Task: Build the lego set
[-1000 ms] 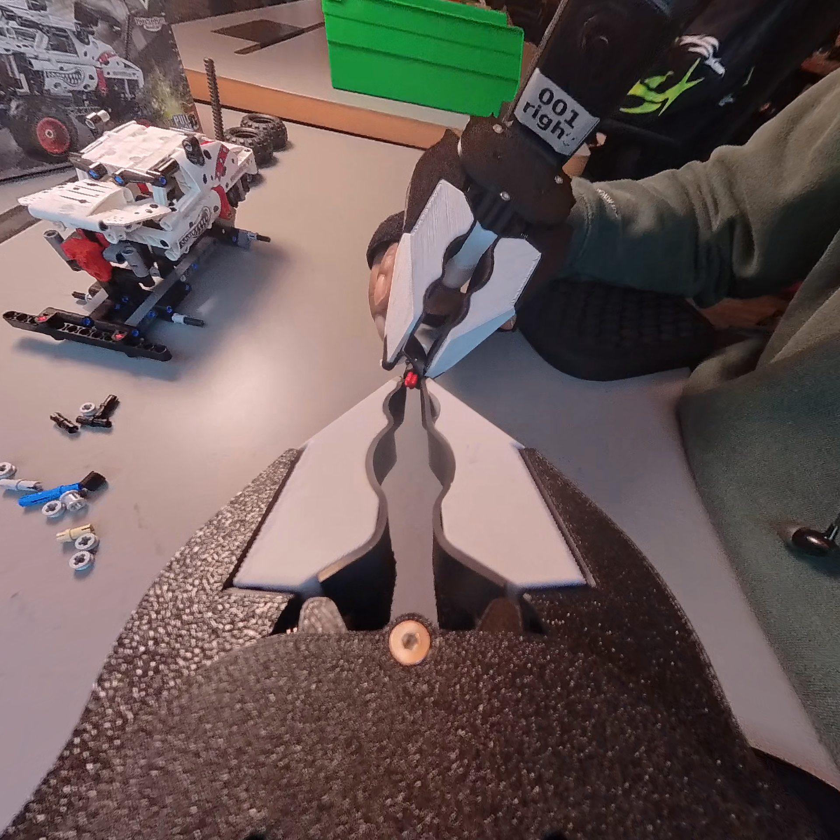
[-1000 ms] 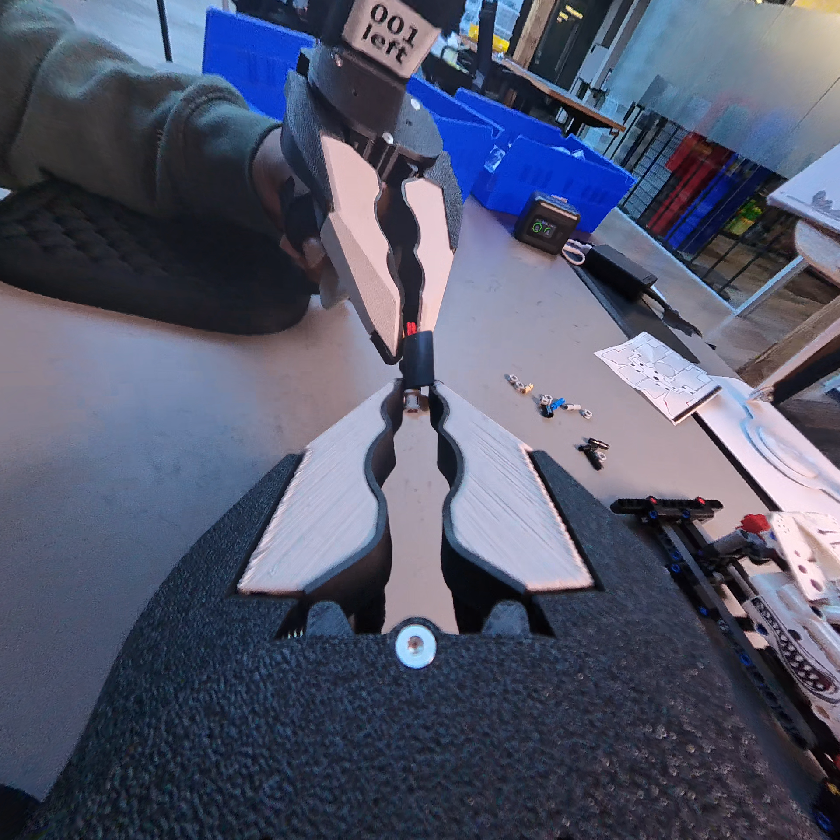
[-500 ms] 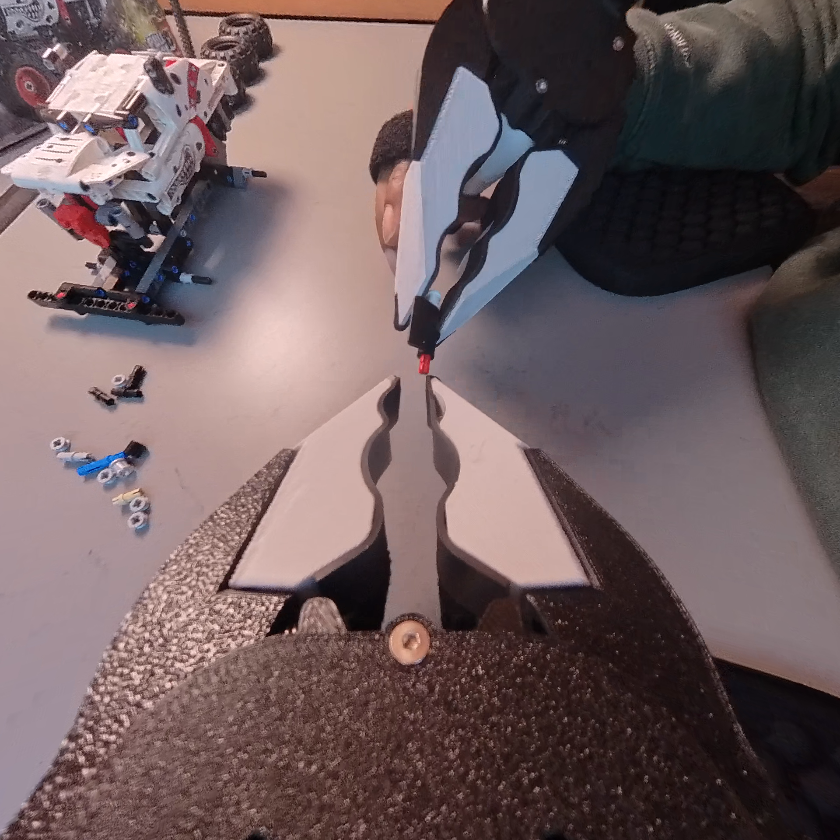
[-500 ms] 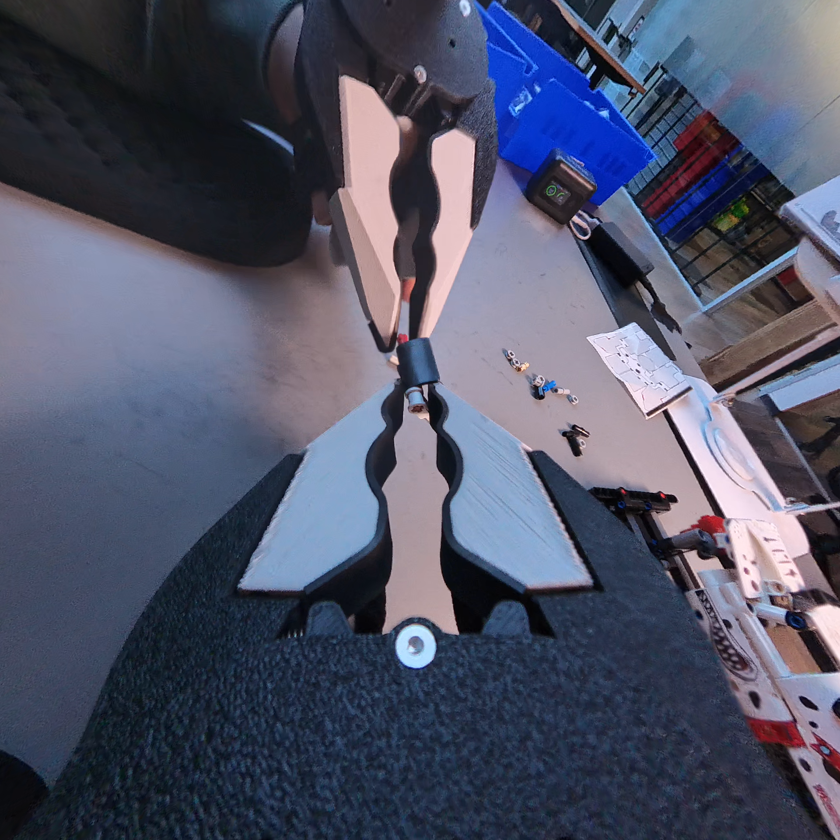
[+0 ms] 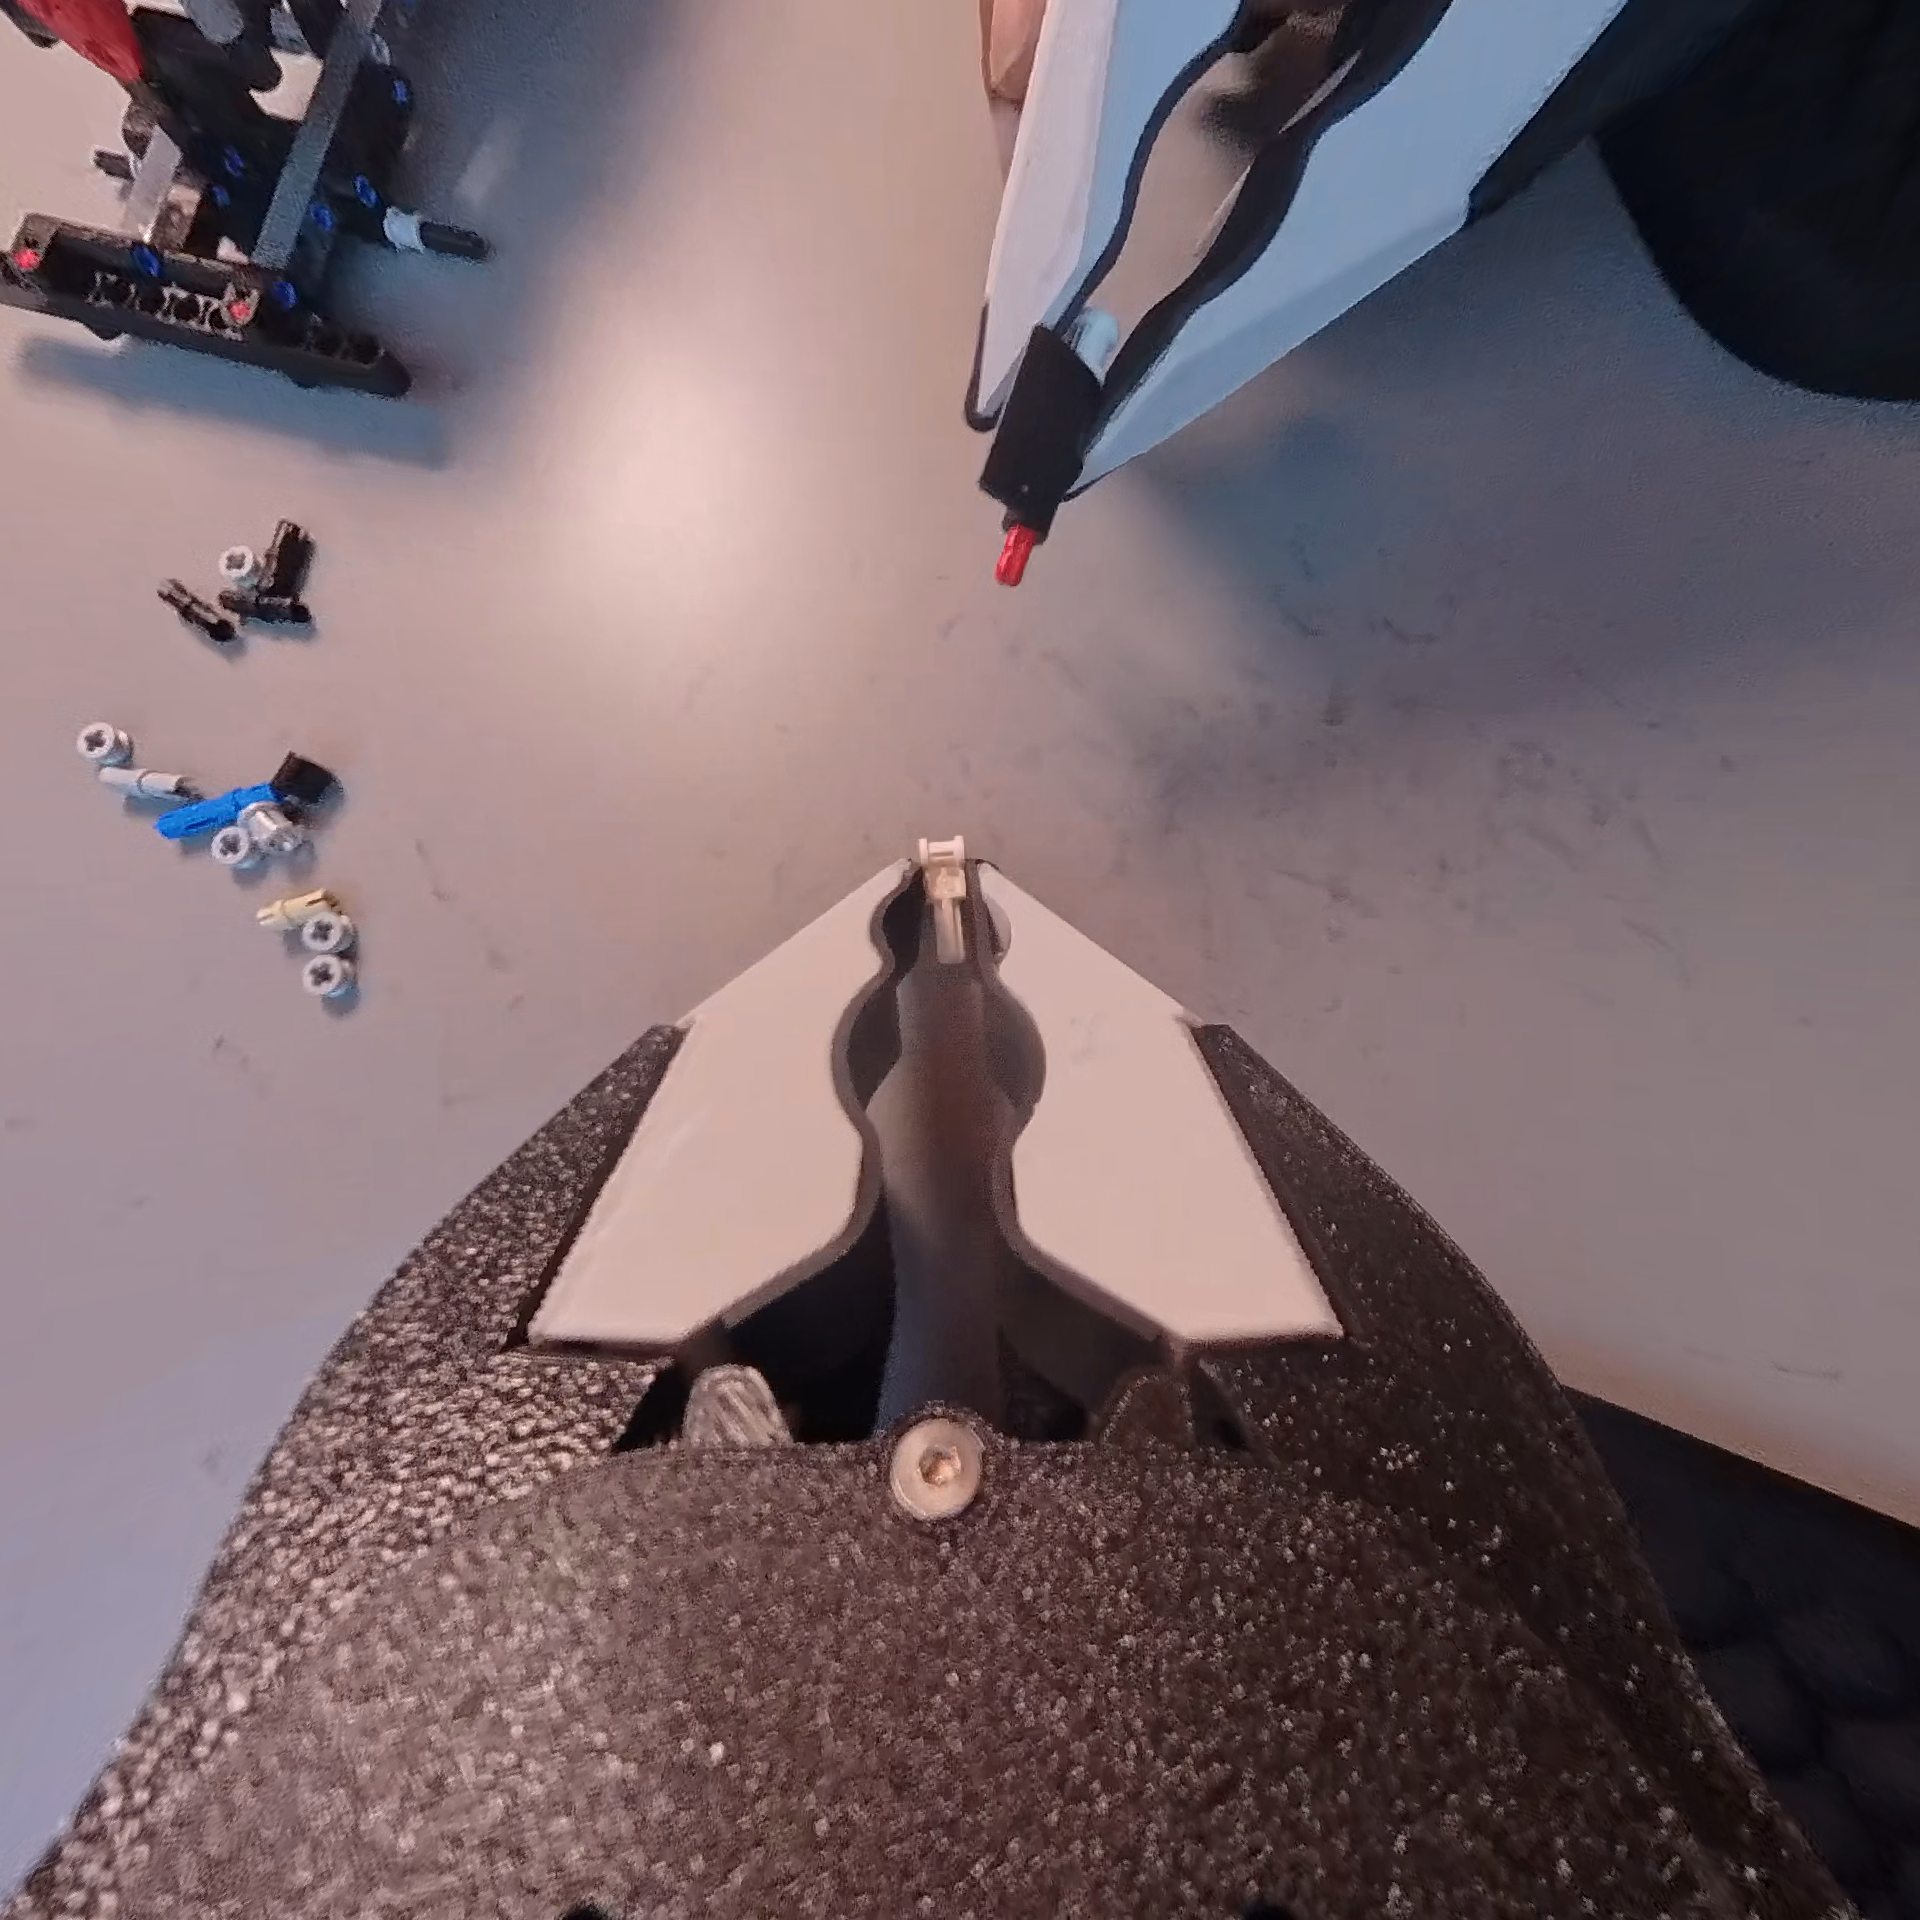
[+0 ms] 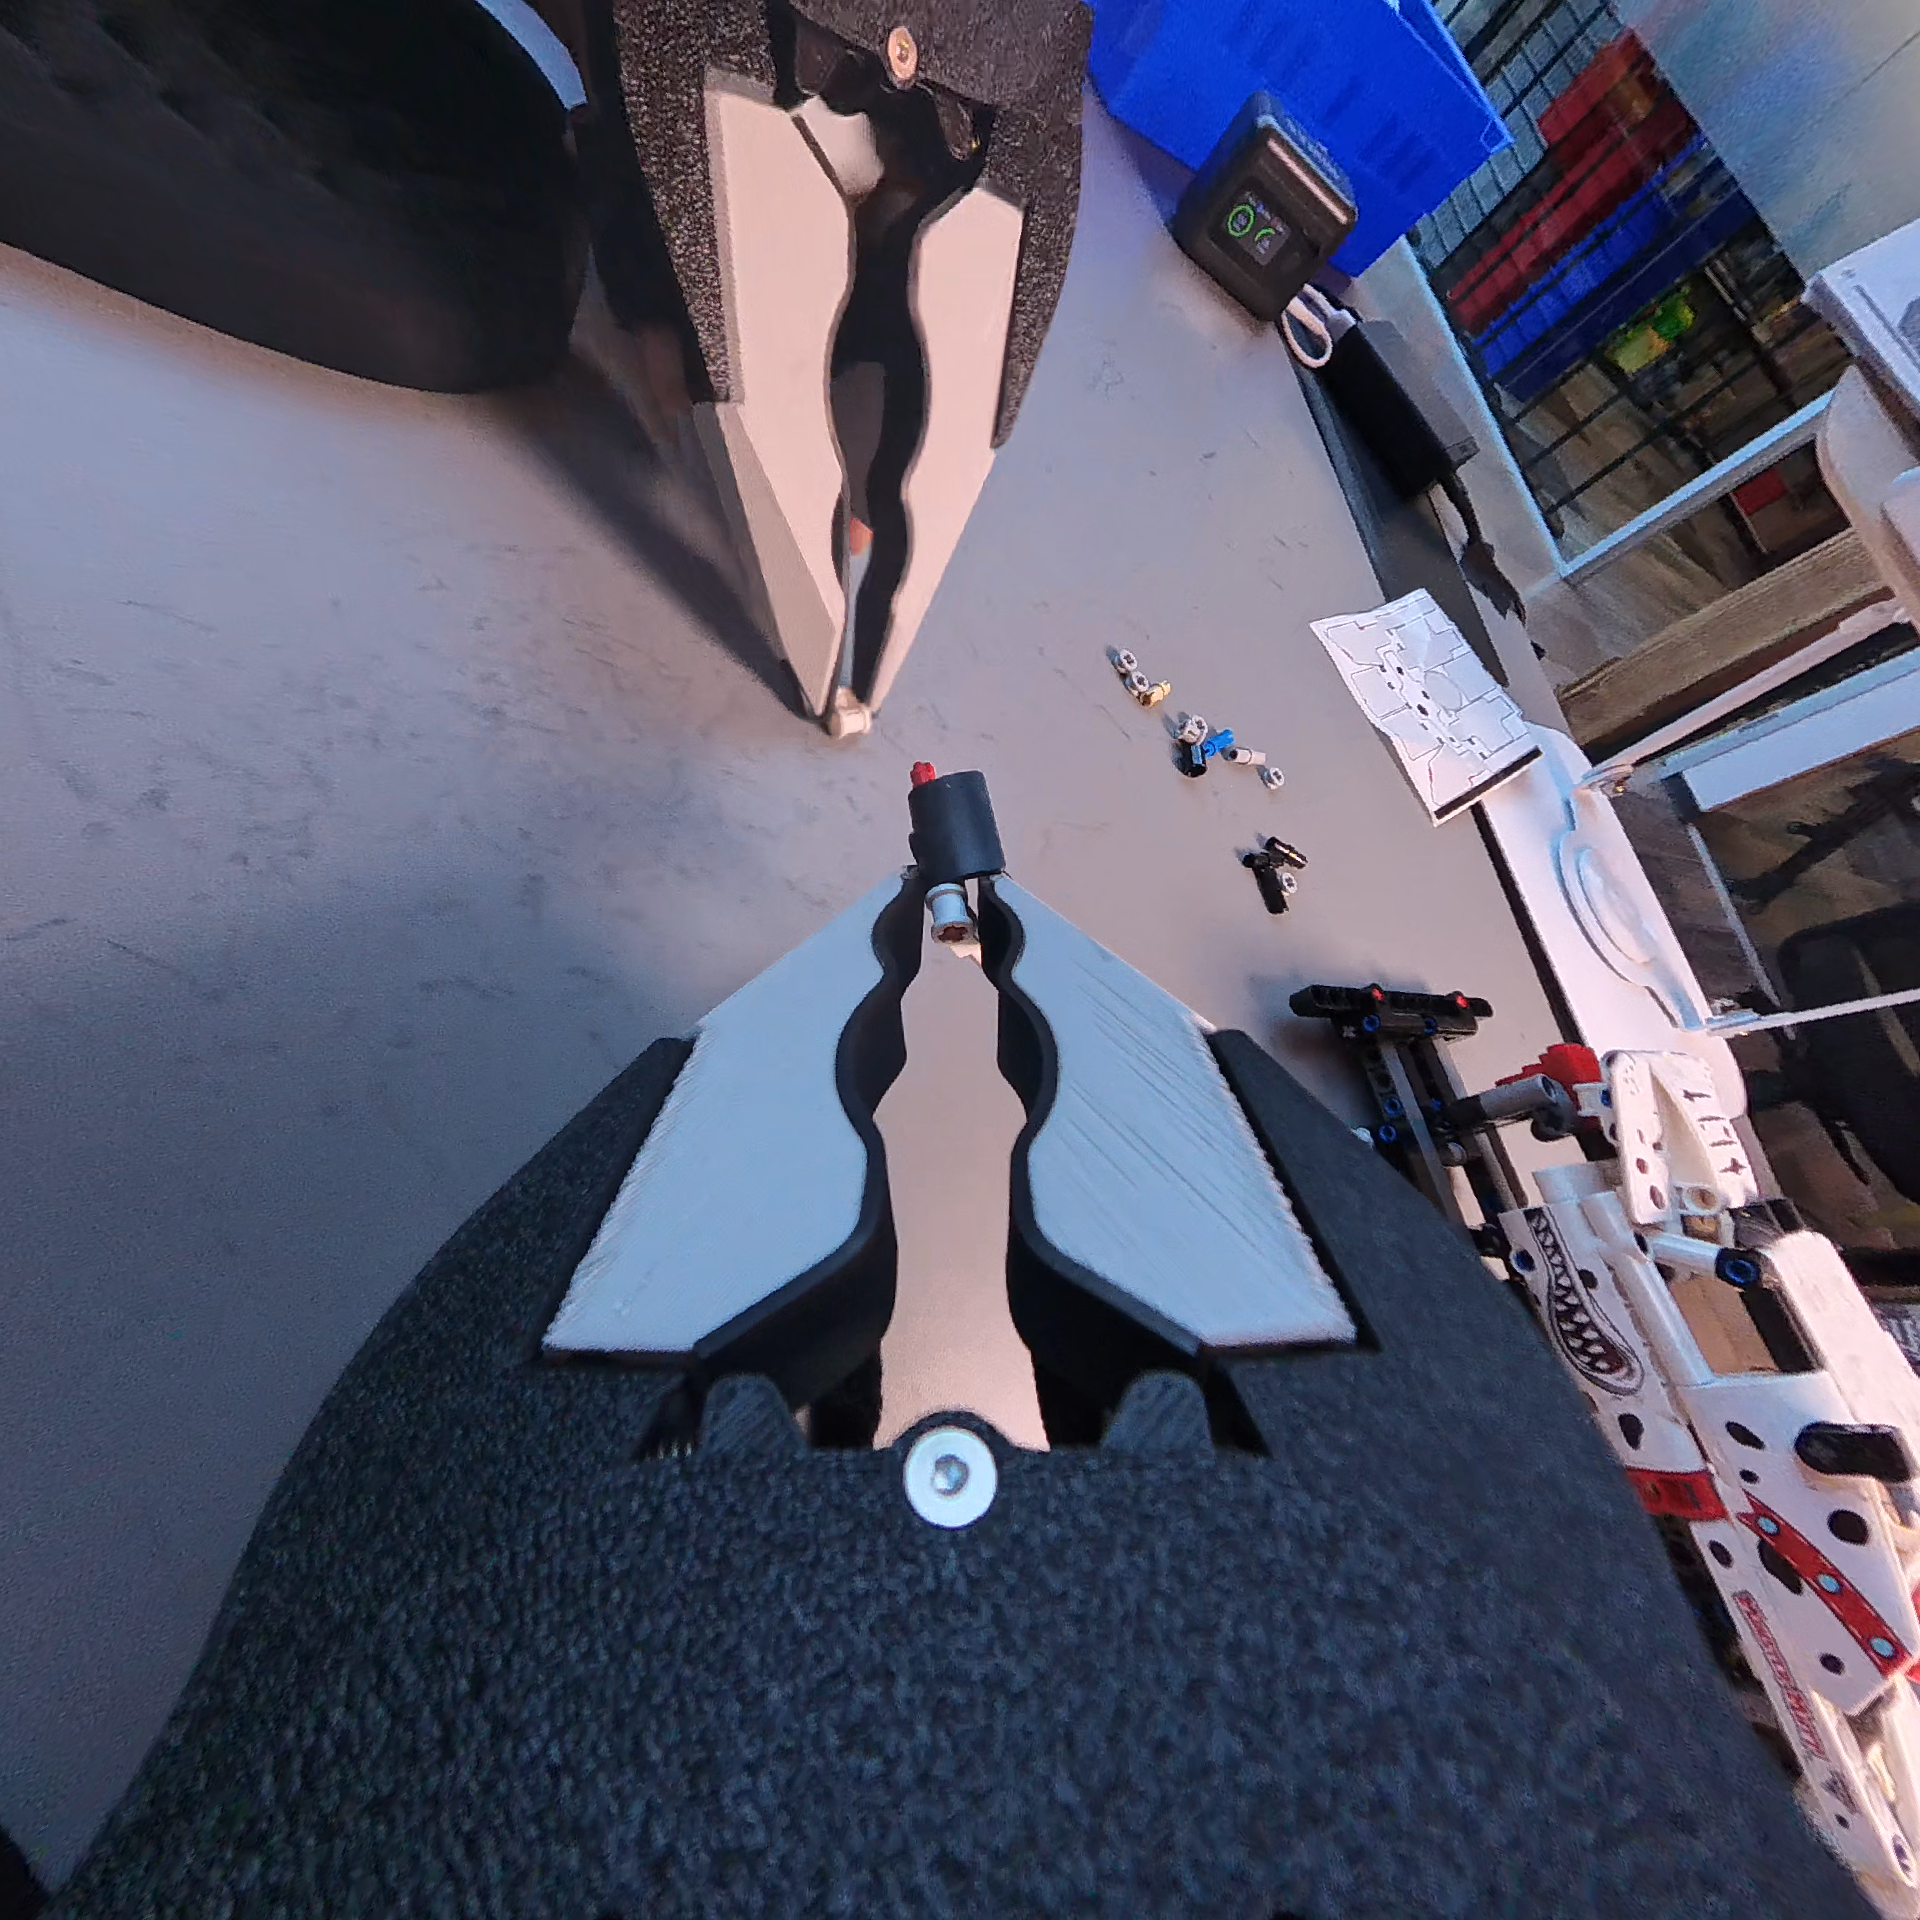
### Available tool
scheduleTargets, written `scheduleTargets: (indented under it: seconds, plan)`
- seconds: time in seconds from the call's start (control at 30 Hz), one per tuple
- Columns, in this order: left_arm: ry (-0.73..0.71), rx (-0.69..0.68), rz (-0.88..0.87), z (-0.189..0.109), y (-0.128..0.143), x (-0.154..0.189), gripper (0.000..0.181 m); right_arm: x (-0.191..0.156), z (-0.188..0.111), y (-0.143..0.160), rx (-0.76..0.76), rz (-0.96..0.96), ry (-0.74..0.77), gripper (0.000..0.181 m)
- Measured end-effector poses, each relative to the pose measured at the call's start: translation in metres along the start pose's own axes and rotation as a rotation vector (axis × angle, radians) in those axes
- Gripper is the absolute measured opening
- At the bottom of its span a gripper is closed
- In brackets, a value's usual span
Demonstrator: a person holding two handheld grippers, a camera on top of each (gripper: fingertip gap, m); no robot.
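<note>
Left wrist view shows the left gripper [image 5: 943, 868] clenched on a pale pin [image 5: 945, 896] above the table [image 5: 1455, 831]. Facing it, just apart, the right gripper [image 6: 948, 891] grips a black connector [image 6: 954, 826] with a red axle [image 6: 921, 772].

Black cylindrical connector [image 6: 954, 826] with red axle tip [image 6: 922, 772] protruding, a grey bush behind it; held above the table. Pale grey pin [image 5: 945, 894], held opposite, apart. Part-built white spotted truck [image 6: 1704, 1309] with black chassis. Loose small pieces [image 5: 249, 816] scattered on the table.
</note>
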State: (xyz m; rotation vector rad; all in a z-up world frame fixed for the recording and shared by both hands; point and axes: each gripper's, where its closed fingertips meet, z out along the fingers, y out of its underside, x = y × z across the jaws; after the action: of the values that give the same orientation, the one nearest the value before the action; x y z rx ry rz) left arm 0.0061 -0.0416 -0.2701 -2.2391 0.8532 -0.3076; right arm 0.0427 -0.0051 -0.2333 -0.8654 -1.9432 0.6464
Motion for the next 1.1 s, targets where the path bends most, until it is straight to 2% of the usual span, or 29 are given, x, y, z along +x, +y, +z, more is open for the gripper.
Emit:
scheduleTargets:
  seconds: [0.13,0.3,0.4,0.6,0.77,0.9,1.1]
  plan:
    - [0.129,-0.003,0.054,0.006,-0.007,0.033,0.005,0.003,-0.004,0.002,0.002,0.007,0.008,0.009]
    - [0.225,-0.017,0.117,0.009,-0.019,0.061,0.006,-0.002,-0.015,0.004,0.035,0.048,-0.024,0.008]
    - [0.227,-0.039,0.089,0.012,-0.015,0.053,0.007,-0.002,-0.020,0.006,0.041,0.064,-0.027,0.009]
    - [0.072,0.039,-0.021,-0.003,-0.017,0.010,0.016,0.000,-0.022,0.011,0.028,0.070,-0.018,0.009]
    - [0.062,0.066,0.102,-0.010,-0.021,0.025,0.010,-0.001,-0.021,0.013,0.022,0.074,-0.019,0.009]
    - [0.021,-0.007,0.167,0.003,-0.015,0.028,0.012,-0.001,-0.021,0.013,0.021,0.077,-0.019,0.009]
    - [0.033,-0.056,0.143,0.008,-0.008,0.022,0.007,-0.001,-0.022,0.013,0.021,0.077,-0.022,0.009]
